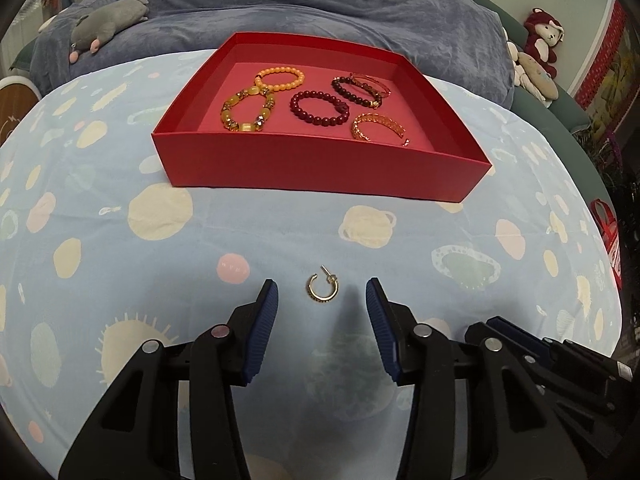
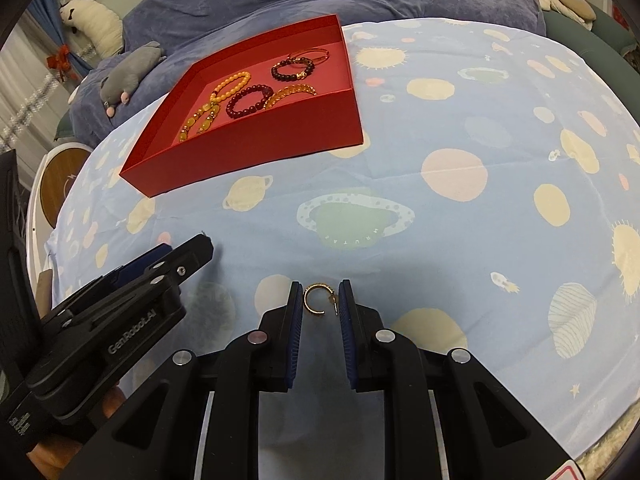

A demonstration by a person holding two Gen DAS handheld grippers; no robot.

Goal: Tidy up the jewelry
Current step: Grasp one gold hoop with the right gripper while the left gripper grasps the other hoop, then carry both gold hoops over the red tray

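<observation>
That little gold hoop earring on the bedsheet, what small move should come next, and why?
Probably the left hand-held gripper should close gently: the gold hoop earring lies on the sheet between its open fingers, while the bracelets already sit in the red box.

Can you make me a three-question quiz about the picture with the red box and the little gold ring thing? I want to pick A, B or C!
1. Where is the gold hoop earring?
A. in the red box
B. on the blue sheet
C. on the grey plush toy

2. How many bracelets lie in the red box?
A. three
B. nine
C. six

3. How do the left gripper's fingers stand?
A. spread wide, touching nothing
C. clamped on a bracelet
B. squeezed shut

Answers:
1 B, it lies on the planet-print sheet in front of the box.
2 C, six loops show on the box floor.
3 A, the earring lies between the fingers with gaps on both sides.
</observation>
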